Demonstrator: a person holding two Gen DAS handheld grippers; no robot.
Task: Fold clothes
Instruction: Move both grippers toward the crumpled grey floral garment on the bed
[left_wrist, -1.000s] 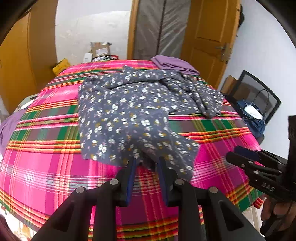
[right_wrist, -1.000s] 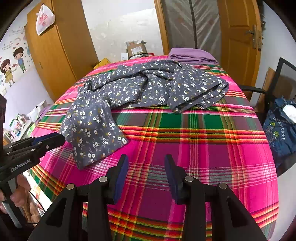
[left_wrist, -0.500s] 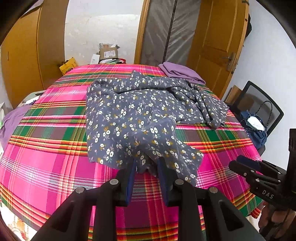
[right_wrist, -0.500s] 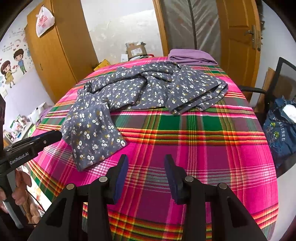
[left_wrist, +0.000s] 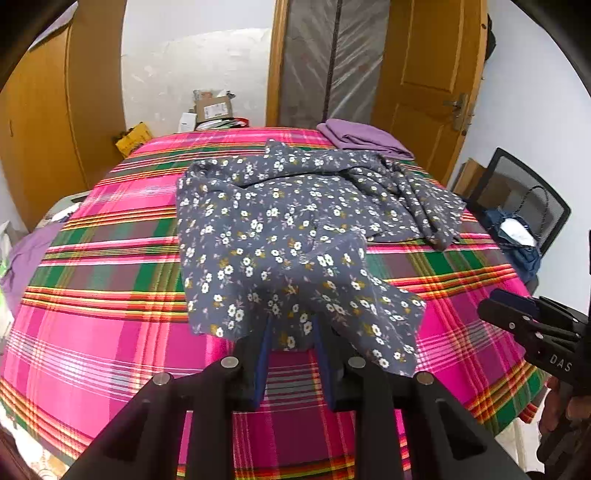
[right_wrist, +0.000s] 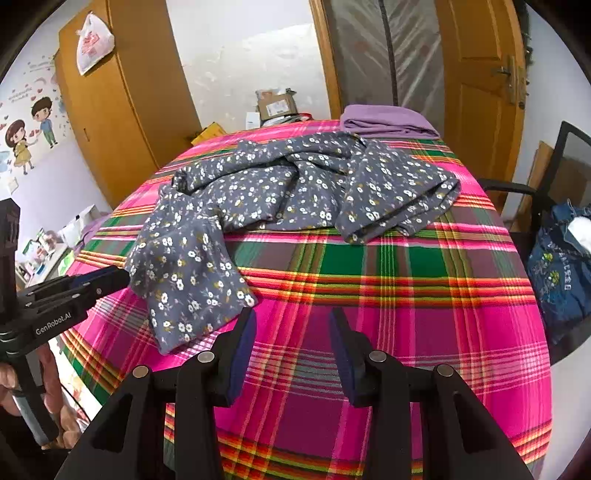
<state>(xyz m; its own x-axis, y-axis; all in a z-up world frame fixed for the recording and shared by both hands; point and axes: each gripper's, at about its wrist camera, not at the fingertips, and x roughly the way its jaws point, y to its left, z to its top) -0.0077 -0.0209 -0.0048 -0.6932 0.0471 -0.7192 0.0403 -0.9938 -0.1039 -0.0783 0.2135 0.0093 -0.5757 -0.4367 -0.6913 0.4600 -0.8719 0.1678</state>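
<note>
Tongs first: the left tongs (left_wrist: 291, 334) have a bunched hem of the floral garment (left_wrist: 295, 229) between their blue pads, and the jaws have just been closing on it; the cloth fills the gap and rides up over the tips, so I read it as a grip, though the contact itself is hidden under the fabric. The right tongs (right_wrist: 291, 332) stand open over bare plaid with nothing between them, just beside the garment's near flap.

The garment, grey-blue with small white flowers, lies rumpled across the middle of the bed (left_wrist: 103, 332), one flap reaching toward the near edge, the rest twisted toward the far right corner, where a folded purple cloth (left_wrist: 364, 138) sits.

My judgement is that the step in hand is taking hold of the near hem to spread the piece flat; no fold has been made yet, so the task is early. The next move probably calls for a firm pinch on the left, then a second hold with the right tongs on another part of the near hem, so both hands can draw the fabric out and smooth the twisted far part. Thin cloth may slip from a shallow pinch.

Count: one floral garment, one folded purple cloth, one plaid bedcover, two tongs, one denim bag (right_wrist: 557, 273) on a chair at the right.
</note>
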